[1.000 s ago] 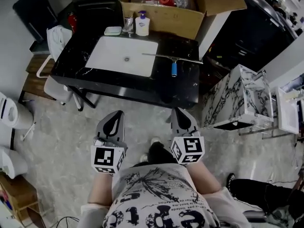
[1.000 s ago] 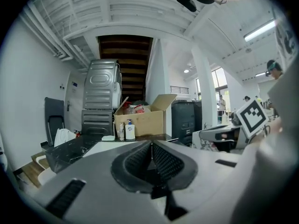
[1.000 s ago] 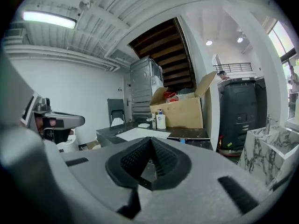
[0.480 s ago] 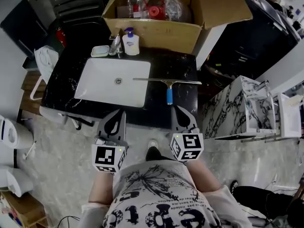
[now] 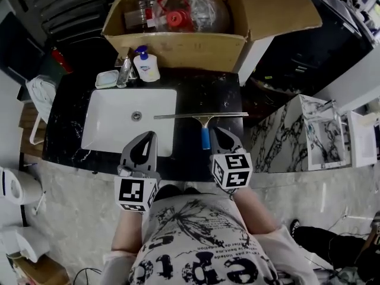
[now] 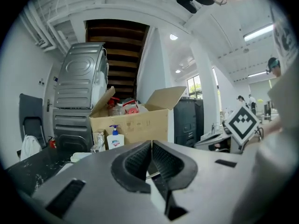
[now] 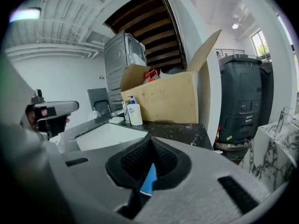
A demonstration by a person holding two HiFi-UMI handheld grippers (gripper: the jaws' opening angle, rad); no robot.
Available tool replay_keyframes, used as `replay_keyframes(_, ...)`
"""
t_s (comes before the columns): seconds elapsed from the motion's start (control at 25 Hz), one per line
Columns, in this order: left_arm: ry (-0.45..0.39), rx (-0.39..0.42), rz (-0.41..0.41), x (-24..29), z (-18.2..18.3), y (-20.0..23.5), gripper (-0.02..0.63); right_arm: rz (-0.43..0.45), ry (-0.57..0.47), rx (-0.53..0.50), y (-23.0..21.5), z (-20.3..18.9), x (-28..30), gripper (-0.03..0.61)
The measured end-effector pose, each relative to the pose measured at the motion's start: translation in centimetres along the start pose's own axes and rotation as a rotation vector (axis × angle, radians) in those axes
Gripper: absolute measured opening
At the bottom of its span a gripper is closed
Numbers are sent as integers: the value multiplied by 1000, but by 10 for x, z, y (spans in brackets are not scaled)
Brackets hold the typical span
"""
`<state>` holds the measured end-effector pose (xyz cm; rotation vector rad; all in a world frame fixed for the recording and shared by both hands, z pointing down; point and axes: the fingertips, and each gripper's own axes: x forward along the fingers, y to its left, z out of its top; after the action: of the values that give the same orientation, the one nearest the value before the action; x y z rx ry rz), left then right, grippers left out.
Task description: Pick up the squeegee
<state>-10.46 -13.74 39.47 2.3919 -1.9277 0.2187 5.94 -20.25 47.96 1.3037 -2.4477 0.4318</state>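
Note:
The squeegee (image 5: 203,123) lies flat on the black counter (image 5: 219,97), right of the white sink (image 5: 107,129). Its long blade runs left to right and its blue handle (image 5: 205,139) points toward me. My right gripper (image 5: 218,131) is shut and empty, hovering over the counter's front edge just right of the handle. In the right gripper view the blue handle (image 7: 149,180) shows below and behind the closed pads, not held. My left gripper (image 5: 148,135) is shut and empty too, over the sink's front right corner.
An open cardboard box (image 5: 178,46) of bottles stands behind the counter. A soap dispenser (image 5: 145,67), faucet (image 5: 124,70) and soap dish (image 5: 105,79) line the sink's back edge. A marbled white stand (image 5: 291,138) sits right of the counter, dark bins (image 7: 243,101) beyond it.
I have walked up to the counter. Both grippers, earlier over the floor, now reach over its front edge, and the right one has come beside the squeegee handle.

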Motion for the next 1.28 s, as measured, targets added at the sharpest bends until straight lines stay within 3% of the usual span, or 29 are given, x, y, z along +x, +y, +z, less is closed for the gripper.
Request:
replay_keyframes(0.16, 10, -12, -49, 20, -5, 7, 12, -24, 119, 16, -5, -25, 24, -5)
replay_keyframes(0.36, 18, -23, -126, 42, -11, 24, 12, -58, 247, 39, -8, -49, 48, 85)
replay_keyframes(0.72, 61, -28, -184, 66, -27, 66, 12, -112, 484, 109, -15, -86, 81, 133)
replay_keyframes(1.04, 95, -43, -186, 75, -40, 85, 12, -155, 586, 157, -23, -105, 102, 160)
replay_keyframes(1.28, 101, -45, -177, 80, -41, 94, 12, -196, 623, 113, -26, -107, 106, 158)
